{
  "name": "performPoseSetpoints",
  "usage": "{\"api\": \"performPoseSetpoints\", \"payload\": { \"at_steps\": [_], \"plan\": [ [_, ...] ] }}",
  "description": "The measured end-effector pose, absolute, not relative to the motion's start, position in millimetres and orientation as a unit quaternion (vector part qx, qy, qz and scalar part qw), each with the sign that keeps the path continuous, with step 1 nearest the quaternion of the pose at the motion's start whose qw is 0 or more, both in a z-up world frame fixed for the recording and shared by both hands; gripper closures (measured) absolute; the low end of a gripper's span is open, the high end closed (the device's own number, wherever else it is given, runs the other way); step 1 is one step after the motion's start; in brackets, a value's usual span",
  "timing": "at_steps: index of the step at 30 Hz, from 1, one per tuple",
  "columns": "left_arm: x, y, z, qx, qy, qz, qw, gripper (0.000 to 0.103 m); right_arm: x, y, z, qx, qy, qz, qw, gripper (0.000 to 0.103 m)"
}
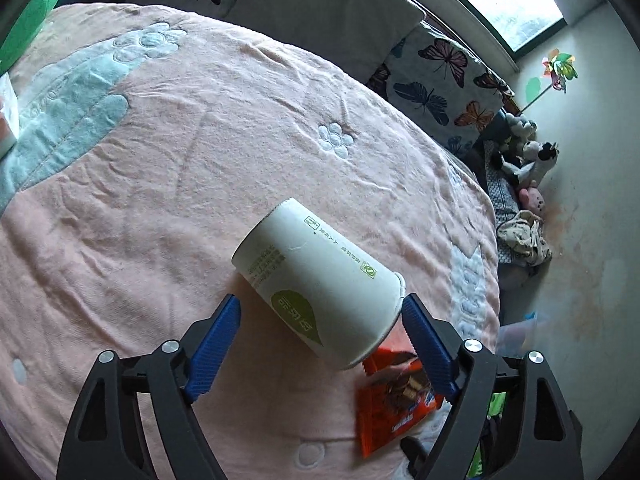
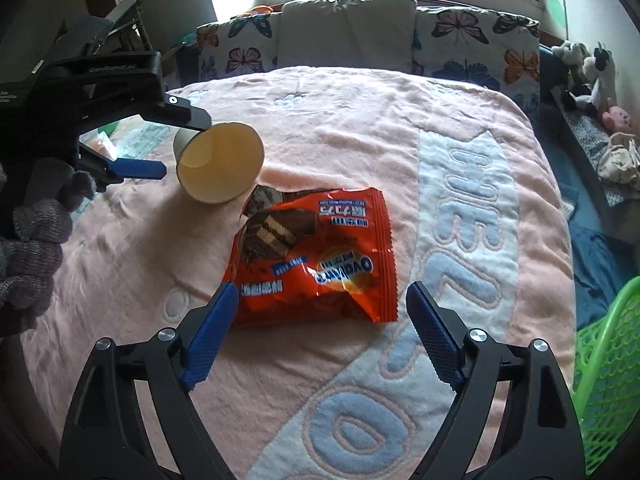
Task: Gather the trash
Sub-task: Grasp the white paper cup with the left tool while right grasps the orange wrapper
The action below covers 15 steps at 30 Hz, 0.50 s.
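A white paper cup (image 1: pixel 316 284) lies on its side on the pink bedspread (image 1: pixel 200 160). My left gripper (image 1: pixel 322 308) is open with the cup between its blue fingers; the right finger touches the cup's rim. The right wrist view shows the cup's open mouth (image 2: pixel 220 162) facing me, with the left gripper (image 2: pixel 182 142) around it. An orange snack wrapper (image 2: pixel 316 260) lies flat just beside the cup, also in the left wrist view (image 1: pixel 396 396). My right gripper (image 2: pixel 320 298) is open, its fingers either side of the wrapper's near edge.
A green mesh basket (image 2: pixel 608 360) stands off the bed's right side. Butterfly pillows (image 2: pixel 476 48) line the headboard. Stuffed toys (image 2: pixel 592 68) sit on a shelf by the wall. A small carton (image 1: pixel 8 112) lies at the bed's far left.
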<state>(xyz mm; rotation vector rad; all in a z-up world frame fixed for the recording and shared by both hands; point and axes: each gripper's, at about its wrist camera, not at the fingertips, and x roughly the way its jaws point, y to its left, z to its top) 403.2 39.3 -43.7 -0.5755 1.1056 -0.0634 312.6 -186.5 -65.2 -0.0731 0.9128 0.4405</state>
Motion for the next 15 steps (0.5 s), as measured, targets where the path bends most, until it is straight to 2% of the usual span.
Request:
{"api": "performPoseSetpoints", "payload": {
  "at_steps": [10,15],
  "plan": [
    [408,47,-50,-0.309,0.517,-0.039,0.797,0.021,328,-166,-81,-0.057,0.447,0.217,0.866,0.005],
    [417,53,-62,-0.342,0.526,-0.024,0.779,0.021,327,-164,-81,-0.068,0.444,0.214,0.867,0.005]
  ]
}}
